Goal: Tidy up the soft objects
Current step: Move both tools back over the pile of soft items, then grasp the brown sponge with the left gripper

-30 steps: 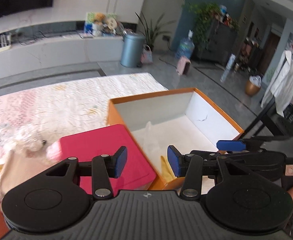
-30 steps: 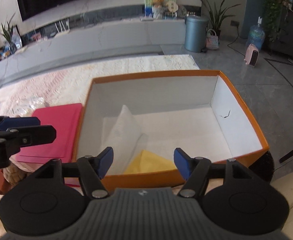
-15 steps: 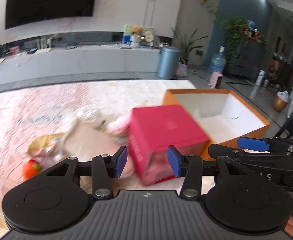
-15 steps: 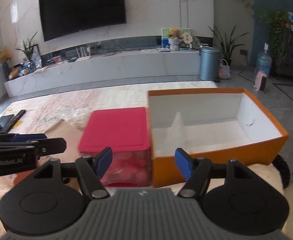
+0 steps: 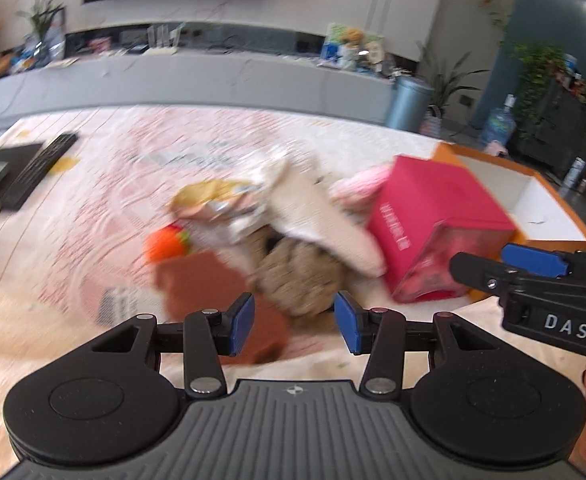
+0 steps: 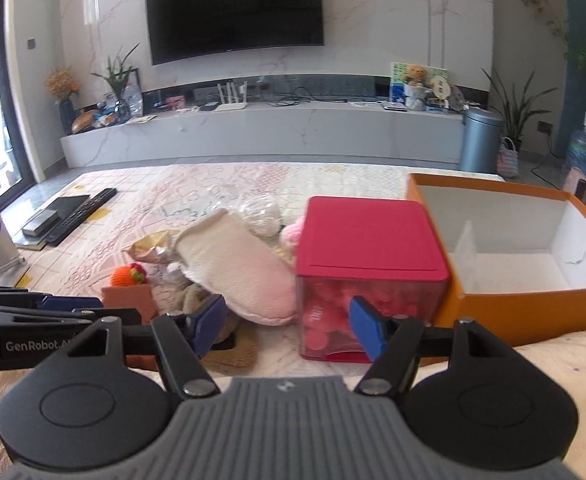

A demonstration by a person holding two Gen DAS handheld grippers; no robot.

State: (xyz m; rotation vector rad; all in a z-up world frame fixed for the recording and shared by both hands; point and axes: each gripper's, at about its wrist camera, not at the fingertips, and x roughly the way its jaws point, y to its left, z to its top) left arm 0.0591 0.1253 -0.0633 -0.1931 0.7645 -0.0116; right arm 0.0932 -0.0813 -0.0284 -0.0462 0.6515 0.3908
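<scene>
A pile of soft things lies on the patterned cloth: a pale pink pillow-like piece [image 6: 233, 264] [image 5: 317, 220], a brown knitted piece [image 5: 299, 276], an orange knitted toy [image 5: 165, 244] [image 6: 127, 274], a pink fluffy toy [image 6: 291, 236] and a brown flat piece [image 5: 213, 292]. My left gripper [image 5: 293, 322] is open and empty just in front of the brown knitted piece. My right gripper [image 6: 287, 326] is open and empty, before the pink pillow and a red-lidded clear box [image 6: 369, 248]. An open orange box [image 6: 533, 292] with a white inside stands to the right.
A crinkled foil bag [image 5: 217, 200] and a clear plastic bag [image 6: 259, 210] lie in the pile. Remote controls and dark flat items [image 6: 73, 212] lie at the far left of the cloth. A TV console runs along the back wall.
Both grippers have swung left, away from the orange box and toward the pile of soft things. Both stayed open and empty.
</scene>
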